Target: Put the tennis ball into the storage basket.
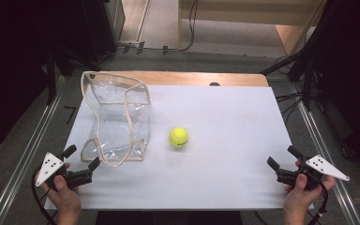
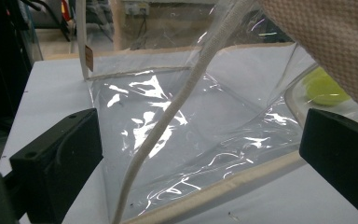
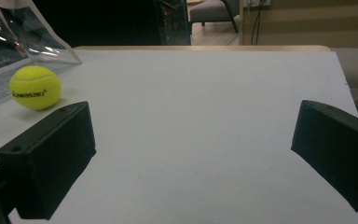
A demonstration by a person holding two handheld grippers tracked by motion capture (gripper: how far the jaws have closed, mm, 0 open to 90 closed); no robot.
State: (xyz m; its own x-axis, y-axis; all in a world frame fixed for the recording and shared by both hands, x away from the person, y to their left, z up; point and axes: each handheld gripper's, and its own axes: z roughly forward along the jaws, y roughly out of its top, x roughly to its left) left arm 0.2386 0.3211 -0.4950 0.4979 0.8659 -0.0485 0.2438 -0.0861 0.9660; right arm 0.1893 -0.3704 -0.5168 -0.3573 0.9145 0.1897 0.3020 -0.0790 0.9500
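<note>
The left gripper sits at the near left corner of the table, jaws spread and holding nothing, aimed at the near edge of the clear plastic tote bag just ahead of it, probably lined up to take the cloth trim. The right gripper waits at the near right corner, likewise agape and empty, well apart from everything. Between them, just beside the bag, lies the yellow tennis ball, likely meant to go in. The left gripper view shows the woven strap and creased film close up; the right gripper view shows lettering on the ball.
</note>
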